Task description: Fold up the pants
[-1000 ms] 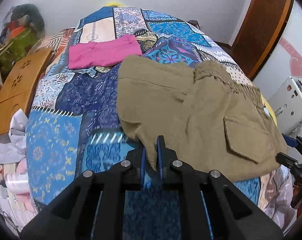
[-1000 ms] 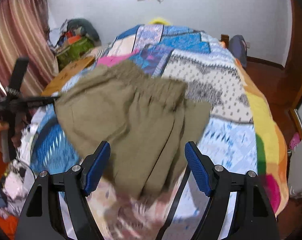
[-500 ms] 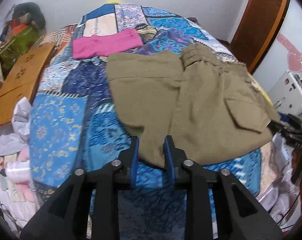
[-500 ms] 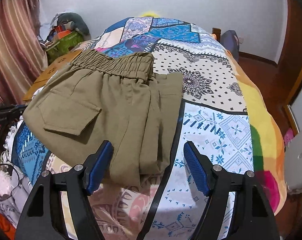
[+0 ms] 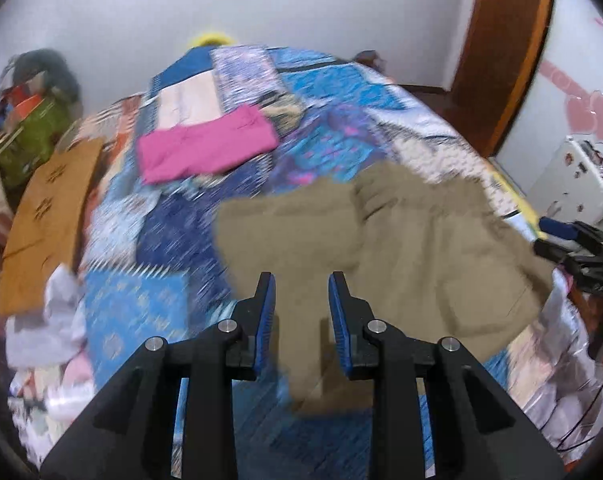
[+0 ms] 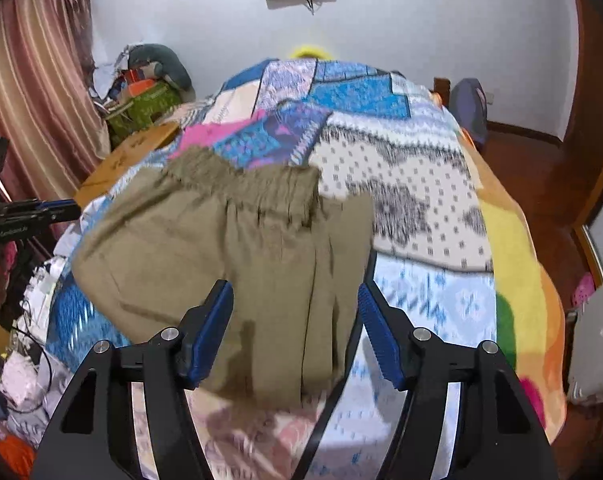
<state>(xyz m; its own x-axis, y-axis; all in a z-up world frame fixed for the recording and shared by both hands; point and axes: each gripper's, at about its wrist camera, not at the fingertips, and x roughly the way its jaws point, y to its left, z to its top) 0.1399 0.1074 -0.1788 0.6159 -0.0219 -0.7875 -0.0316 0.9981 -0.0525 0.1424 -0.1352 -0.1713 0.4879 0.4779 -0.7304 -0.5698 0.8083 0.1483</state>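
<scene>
Both hand-held grippers [image 5: 301, 312] [image 6: 295, 332] open above olive pants [image 6: 221, 240]

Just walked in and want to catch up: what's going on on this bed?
A person is folding olive-khaki cloth pants on the patchwork bedspread, with a hand-held gripper in each hand. The left hand-held gripper and right hand-held gripper are both open over the pants' near edge, gripping nothing. A folded pink garment lies farther back.
</scene>
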